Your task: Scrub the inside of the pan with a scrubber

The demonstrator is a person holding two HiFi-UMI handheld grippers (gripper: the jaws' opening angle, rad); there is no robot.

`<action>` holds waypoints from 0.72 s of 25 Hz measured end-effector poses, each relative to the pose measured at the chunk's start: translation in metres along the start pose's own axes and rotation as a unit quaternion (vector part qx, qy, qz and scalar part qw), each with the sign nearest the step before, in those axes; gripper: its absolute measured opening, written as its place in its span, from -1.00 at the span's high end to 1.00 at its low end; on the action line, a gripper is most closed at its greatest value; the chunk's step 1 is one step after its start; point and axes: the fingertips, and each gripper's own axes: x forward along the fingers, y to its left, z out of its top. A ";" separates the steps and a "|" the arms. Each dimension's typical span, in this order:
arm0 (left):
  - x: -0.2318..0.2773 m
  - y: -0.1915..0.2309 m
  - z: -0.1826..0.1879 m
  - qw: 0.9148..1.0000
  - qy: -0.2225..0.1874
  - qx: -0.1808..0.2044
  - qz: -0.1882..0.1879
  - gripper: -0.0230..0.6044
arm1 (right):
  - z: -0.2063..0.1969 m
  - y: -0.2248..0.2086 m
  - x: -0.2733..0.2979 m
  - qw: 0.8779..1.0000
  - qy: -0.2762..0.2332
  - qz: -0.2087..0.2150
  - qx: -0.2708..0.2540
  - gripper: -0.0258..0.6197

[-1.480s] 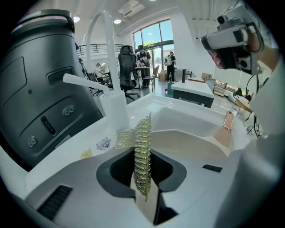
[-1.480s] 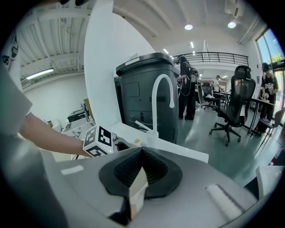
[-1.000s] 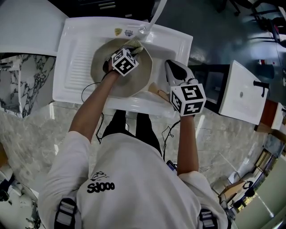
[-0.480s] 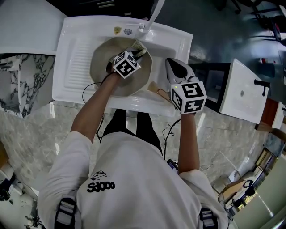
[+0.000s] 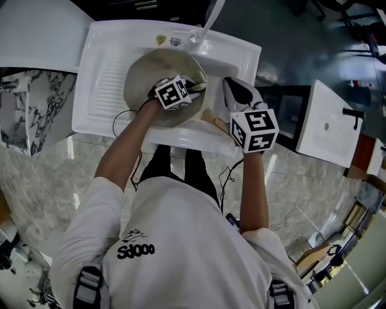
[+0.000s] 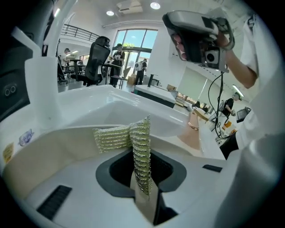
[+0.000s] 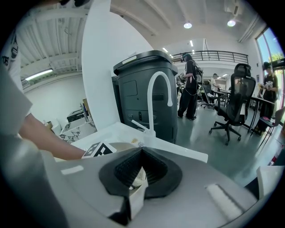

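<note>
A beige pan (image 5: pixel 151 75) lies in the white sink (image 5: pixel 108 72), and its inner wall fills the near left of the left gripper view (image 6: pixel 40 164). My left gripper (image 5: pixel 192 86) is inside the pan at its right side, shut on a silvery-green mesh scrubber (image 5: pixel 198 84). The scrubber (image 6: pixel 136 142) stands folded between the jaws (image 6: pixel 143 189). The pan's wooden handle (image 5: pixel 212 119) points toward the sink's front right. My right gripper (image 5: pixel 231 90) is over it. In the right gripper view (image 7: pixel 133 187) the jaws are shut on the pale handle (image 7: pixel 137 177).
A white faucet (image 5: pixel 211 18) arches over the sink's far edge, also seen as a tall white faucet (image 7: pixel 156 102). The ribbed drainboard (image 5: pixel 105 78) lies left of the pan. A dark bin (image 7: pixel 144 89) stands behind the sink. A marble counter (image 5: pixel 24 114) flanks the left side.
The left gripper has slid with the scrubber from the pan's far side toward its right near side. The right gripper has stayed on the handle.
</note>
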 end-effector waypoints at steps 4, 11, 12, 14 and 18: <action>-0.002 -0.018 -0.006 0.999 0.003 0.012 -0.039 0.70 | 0.000 0.004 -0.002 1.000 -0.001 0.003 -0.001 0.89; -0.013 -0.059 -0.024 0.990 0.030 0.050 -0.130 0.70 | 0.000 0.012 -0.004 1.000 -0.002 0.008 -0.005 0.89; -0.015 -0.066 -0.026 0.988 0.034 0.053 -0.144 0.70 | 0.001 0.013 -0.004 1.000 -0.003 0.009 -0.005 0.89; -0.020 -0.076 -0.030 0.983 0.043 0.060 -0.168 0.71 | 0.002 0.016 -0.004 1.000 -0.005 0.010 -0.006 0.89; -0.030 -0.086 -0.039 0.976 0.060 0.067 -0.196 0.71 | 0.004 0.024 -0.004 1.000 -0.009 0.016 -0.009 0.89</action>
